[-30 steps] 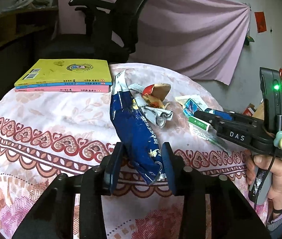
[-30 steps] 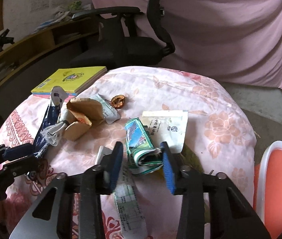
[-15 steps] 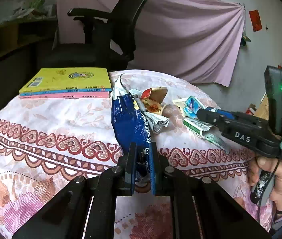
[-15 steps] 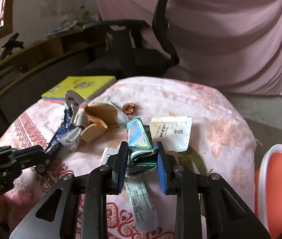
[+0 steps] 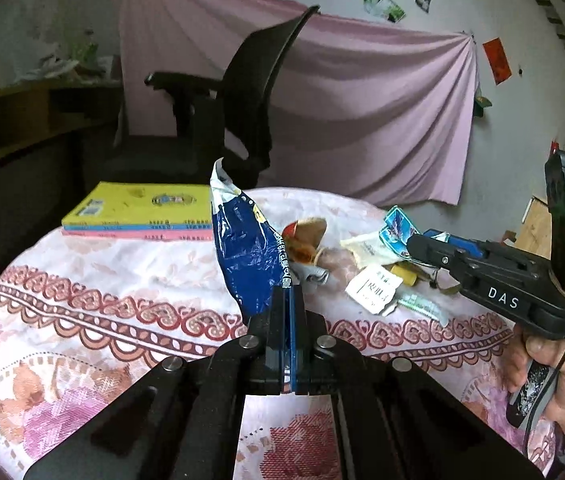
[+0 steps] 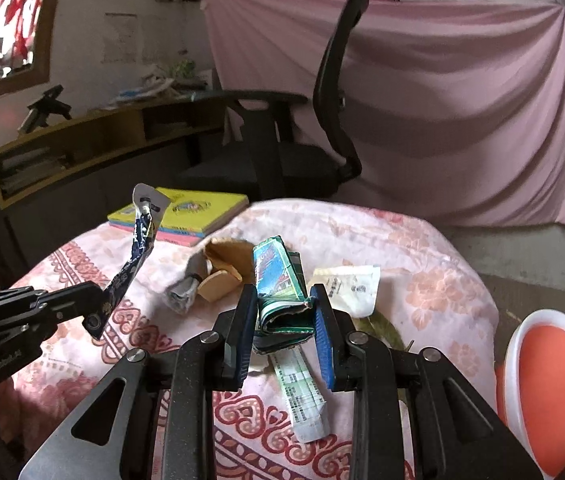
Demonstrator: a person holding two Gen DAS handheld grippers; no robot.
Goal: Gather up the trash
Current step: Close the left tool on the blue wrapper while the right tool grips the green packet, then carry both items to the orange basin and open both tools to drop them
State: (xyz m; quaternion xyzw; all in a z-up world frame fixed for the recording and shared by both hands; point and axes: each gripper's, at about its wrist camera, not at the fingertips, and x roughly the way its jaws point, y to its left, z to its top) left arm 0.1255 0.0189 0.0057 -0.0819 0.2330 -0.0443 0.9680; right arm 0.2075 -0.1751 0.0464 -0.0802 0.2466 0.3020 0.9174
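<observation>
left hand-held gripper (image 5: 287, 300) clamped tight; right hand-held gripper (image 6: 282, 312) pinching, both tilted downward.

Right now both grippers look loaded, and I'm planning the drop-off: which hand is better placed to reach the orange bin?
Probably right. The right gripper, clamping the green carton, has the orange bin beside it; the left gripper holds the blue wrapper farther away.

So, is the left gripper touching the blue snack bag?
Touching. In the left wrist view the left gripper is shut on the lower end of the blue snack bag, which stands lifted above the tablecloth.
</observation>
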